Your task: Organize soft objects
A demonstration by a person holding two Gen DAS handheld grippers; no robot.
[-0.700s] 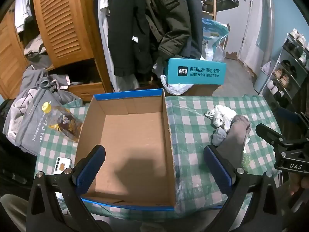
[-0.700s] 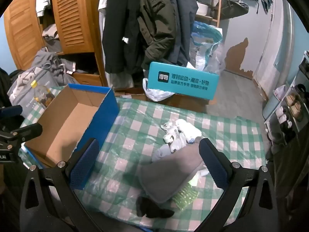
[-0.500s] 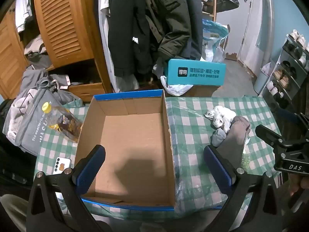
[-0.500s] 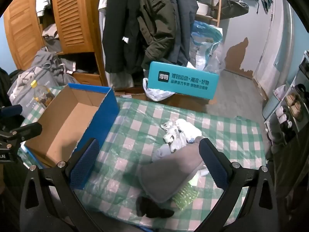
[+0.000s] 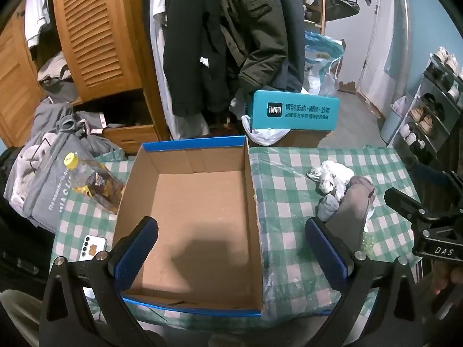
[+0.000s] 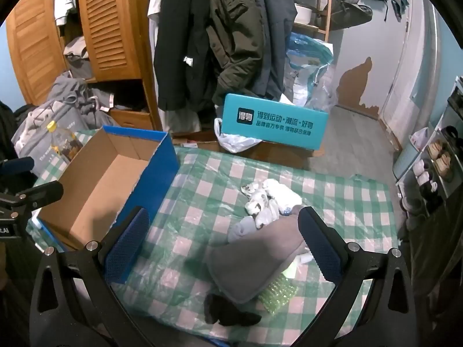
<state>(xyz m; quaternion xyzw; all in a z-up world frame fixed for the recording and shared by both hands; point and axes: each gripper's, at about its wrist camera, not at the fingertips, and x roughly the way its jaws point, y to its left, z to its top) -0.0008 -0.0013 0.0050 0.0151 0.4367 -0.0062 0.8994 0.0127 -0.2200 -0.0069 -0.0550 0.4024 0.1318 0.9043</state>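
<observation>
Left wrist: cardboard box [image 5: 199, 219] empty; sock pile [image 5: 344, 190] beside it.

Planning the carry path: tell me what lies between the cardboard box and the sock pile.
Only bare checked tablecloth separates the cardboard box from the sock pile, clearest in the right wrist view.

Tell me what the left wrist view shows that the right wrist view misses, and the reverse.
Only the left wrist view shows the phone lying on the tablecloth left of the cardboard box, and the whole bare floor of that box.

Only the right wrist view shows the black sock and the green bubble wrap at the near edge of the pile, plus the box's blue outer side.

Both show the box, the bottle, the white socks, the grey cloth, the teal box behind the table, and open, empty fingers.
</observation>
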